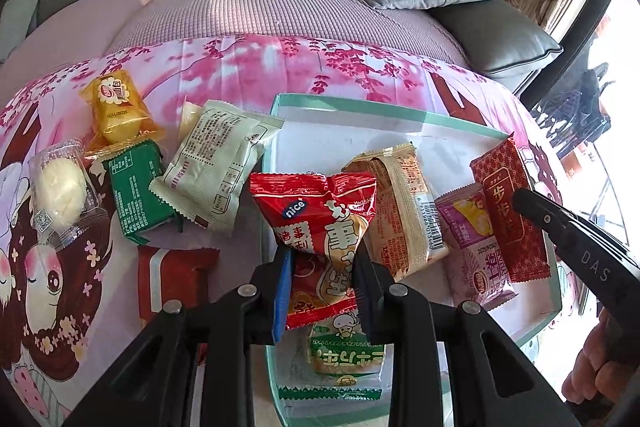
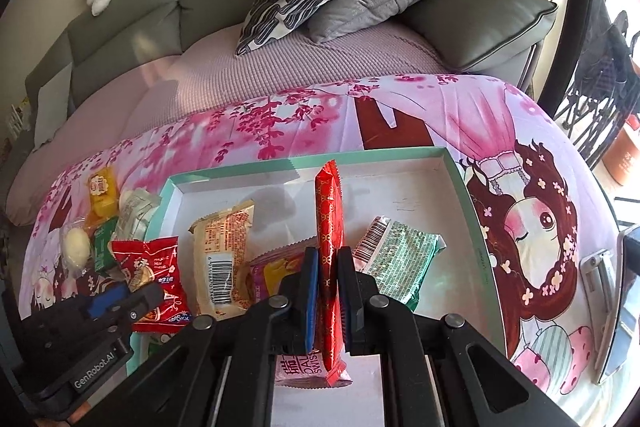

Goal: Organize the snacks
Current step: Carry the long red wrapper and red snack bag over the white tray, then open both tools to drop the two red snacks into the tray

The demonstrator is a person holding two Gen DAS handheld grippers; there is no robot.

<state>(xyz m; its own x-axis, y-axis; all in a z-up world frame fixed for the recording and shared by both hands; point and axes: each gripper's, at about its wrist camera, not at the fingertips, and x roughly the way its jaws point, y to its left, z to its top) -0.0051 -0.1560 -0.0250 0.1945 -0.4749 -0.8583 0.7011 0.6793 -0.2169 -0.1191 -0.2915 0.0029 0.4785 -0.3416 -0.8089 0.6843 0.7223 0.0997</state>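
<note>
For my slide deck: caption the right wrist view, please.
Right gripper clamps a slim red packet upright over the mint-rimmed tray.

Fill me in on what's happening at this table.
A person with a gripper in each hand is sorting snacks into a shallow teal-edged box. The left gripper is shut on a red snack bag held over the box's left side. The right gripper is shut on a slim red packet, upright over the box. Several snacks already lie inside, while a yellow packet and green packet wait on the cloth outside.
</note>
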